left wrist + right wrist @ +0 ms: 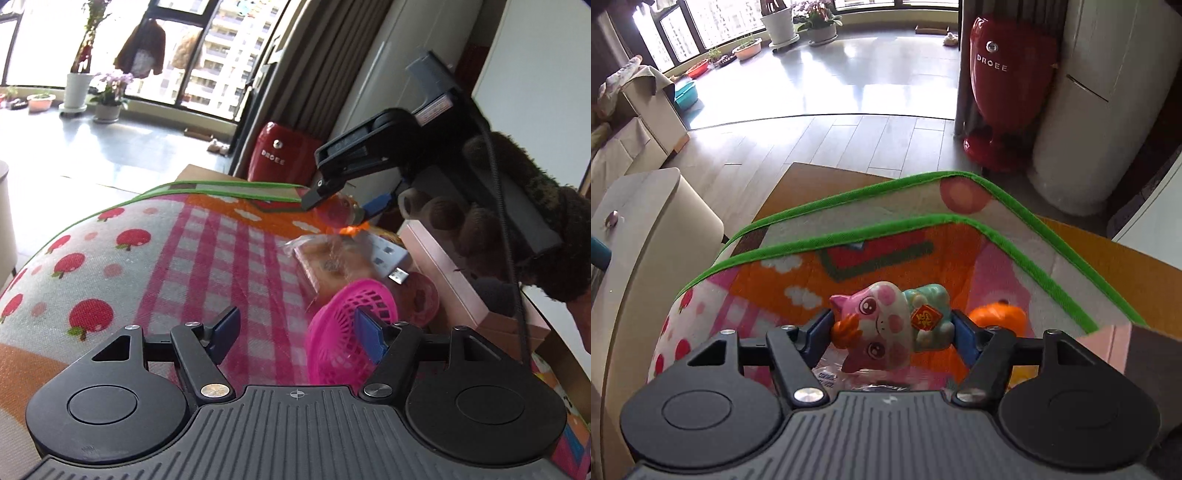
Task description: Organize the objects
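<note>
The right claw [892, 328] is clenched on a toy pig [882, 321], its blue pads pressing the figure from both sides: one pad at the orange hand by the head, the other at the teal body. The grip sits across rounded, glossy surfaces, so I judge the main risk to be the pig twisting or squirting out if the claw tilts or swings fast; the head hangs below the line of the pads and could lever it round. A drop would land it on the pile just below the pig.

The left claw [297, 332] is released, jaws apart with nothing between them. The pink basket [351, 325] lies tipped on its side just beyond, against the right pad. Since the basket is not upright, anything lowered towards it could roll out or knock it further.

The pig is a small glossy figure, lying sideways in the grip: pink-and-white face with rosy spots, big eyes, pink ears, a teal body bearing a red diamond tag. It is held above the picnic mat [798, 280] on the tabletop [812, 184]. Just right of the pig is an orange toy [993, 314]; below it, a clear wrapped packet [325, 258].
</note>
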### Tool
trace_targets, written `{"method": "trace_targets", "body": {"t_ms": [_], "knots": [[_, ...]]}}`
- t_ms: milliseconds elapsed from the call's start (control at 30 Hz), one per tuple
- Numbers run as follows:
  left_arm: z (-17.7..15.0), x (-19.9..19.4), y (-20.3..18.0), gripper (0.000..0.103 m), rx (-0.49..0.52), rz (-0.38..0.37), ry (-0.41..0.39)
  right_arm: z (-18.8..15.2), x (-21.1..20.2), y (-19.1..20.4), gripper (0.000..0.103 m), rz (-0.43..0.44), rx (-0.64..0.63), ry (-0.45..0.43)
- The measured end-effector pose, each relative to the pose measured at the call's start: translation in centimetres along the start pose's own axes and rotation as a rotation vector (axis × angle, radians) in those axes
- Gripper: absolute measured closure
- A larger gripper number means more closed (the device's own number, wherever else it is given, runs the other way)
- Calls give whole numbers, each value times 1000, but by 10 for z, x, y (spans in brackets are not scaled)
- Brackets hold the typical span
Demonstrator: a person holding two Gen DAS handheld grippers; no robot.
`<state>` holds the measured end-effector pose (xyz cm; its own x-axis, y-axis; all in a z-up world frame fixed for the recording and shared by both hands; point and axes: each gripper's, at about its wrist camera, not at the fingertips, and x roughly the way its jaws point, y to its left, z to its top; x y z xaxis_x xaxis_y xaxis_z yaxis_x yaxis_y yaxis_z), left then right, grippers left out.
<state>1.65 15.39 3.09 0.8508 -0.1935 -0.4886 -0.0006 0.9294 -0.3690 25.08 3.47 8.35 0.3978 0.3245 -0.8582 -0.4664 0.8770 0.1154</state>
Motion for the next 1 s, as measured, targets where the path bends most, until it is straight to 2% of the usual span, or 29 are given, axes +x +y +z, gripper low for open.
{"method": "trace_targets", "body": {"t_ms": [100,167,267,367,500,667,833,1000], "knots": [[-10,-9,-14,30,22,-9,14,-26,-59,-2,36,13,-40,-132],[-17,-11,-26,30,57,-11,44,-46,-95,-7,36,36,-53,-188],[-27,-12,-46,30,108,-13,77,-85,-139,-19,36,50,-58,-233],[-32,-13,-63,30,134,-32,105,-133,-165,-32,35,9,-66,-251],[-41,-15,-86,30,178,-32,124,-198,-170,-57,35,-47,-48,-239],[-46,-18,-107,30,223,-29,153,-261,-142,-96,32,-71,65,-182],[-48,-19,-118,30,277,10,169,-295,-131,-109,11,-140,68,-246],[-44,-21,-116,30,342,92,132,-311,-128,-113,2,-136,92,-311]]}}
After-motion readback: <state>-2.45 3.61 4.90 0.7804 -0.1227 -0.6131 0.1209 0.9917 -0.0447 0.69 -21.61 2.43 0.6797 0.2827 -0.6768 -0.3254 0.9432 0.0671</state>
